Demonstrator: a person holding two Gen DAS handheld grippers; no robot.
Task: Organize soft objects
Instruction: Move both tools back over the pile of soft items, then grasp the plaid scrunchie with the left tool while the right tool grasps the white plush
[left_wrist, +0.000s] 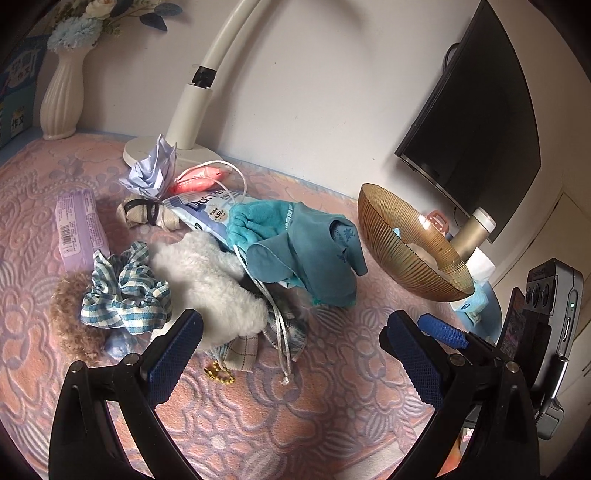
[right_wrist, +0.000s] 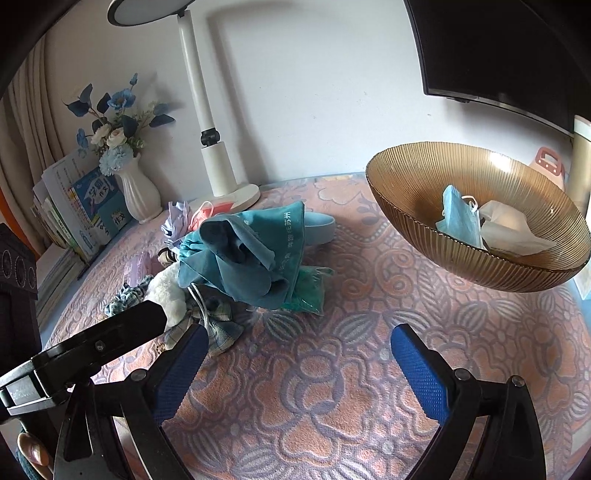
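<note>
Between picks, by the look of it. Left gripper (left_wrist: 291, 345) spread wide and holding nothing, low before the heap of soft things; right gripper (right_wrist: 299, 354) likewise spread and bare over the patterned pink-and-lilac mat (right_wrist: 332, 406). Crumpled teal cloth (right_wrist: 251, 254) atop the heap at 11 o'clock from the right tongs; ribbed amber glass bowl (right_wrist: 424, 236) at 2 o'clock, already holding a blue face mask (right_wrist: 458, 218) and perhaps a tissue. Next: close on one piece, likely the fluffy white plush (left_wrist: 221, 280) at 12 o'clock, lift clear, carry to the bowl.

Teal cloth (right_wrist: 255, 254) atop soft pile, blue mask (right_wrist: 458, 218) in bowl (right_wrist: 443, 254)
</note>
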